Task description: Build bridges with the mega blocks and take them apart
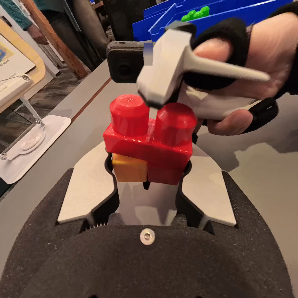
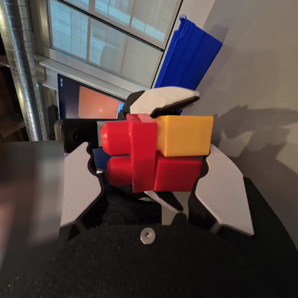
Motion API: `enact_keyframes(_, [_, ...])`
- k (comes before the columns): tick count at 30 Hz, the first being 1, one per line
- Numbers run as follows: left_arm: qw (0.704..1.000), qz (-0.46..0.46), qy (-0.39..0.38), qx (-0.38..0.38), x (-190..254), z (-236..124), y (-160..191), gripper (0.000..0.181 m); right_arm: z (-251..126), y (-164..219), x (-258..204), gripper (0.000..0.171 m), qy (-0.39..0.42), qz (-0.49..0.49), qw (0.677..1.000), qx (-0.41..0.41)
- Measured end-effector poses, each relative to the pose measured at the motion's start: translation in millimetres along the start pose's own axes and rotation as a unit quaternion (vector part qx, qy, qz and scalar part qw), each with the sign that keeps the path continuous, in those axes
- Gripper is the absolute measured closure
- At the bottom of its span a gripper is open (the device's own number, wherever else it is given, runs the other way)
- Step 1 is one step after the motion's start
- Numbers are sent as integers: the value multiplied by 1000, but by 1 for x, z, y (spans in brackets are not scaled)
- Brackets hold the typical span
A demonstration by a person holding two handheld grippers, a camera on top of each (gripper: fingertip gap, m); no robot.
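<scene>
Grey table [image 1: 90, 100], blue bins [image 1: 162, 24], white stand base [image 1: 32, 145]

A dark screen [image 2: 90, 100] in the right wrist view has small light numbers in its top corner and an orange window with a red dot that holds one letter. In the left wrist view, a white card [image 1: 11, 59] on a stand has a few small dark words, too blurry to read. The blocks, the bins and the grippers have no writing on them.
</scene>
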State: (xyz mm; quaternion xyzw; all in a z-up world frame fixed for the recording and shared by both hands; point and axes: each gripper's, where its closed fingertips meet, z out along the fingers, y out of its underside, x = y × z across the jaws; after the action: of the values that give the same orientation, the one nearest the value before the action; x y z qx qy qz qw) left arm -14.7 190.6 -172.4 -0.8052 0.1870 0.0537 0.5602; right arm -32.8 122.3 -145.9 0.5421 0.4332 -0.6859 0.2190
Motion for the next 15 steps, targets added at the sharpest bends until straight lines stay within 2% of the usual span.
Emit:
enact_keyframes(12, [1000, -4, 6, 15, 3, -2, -5, 94, -3, -14, 5, 58, 0, 11, 1000, 20])
enact_keyframes(15, [1000, -1, 6, 18, 4, -3, -6, 94, -3, -13, 3, 56, -9, 9, 1000, 21])
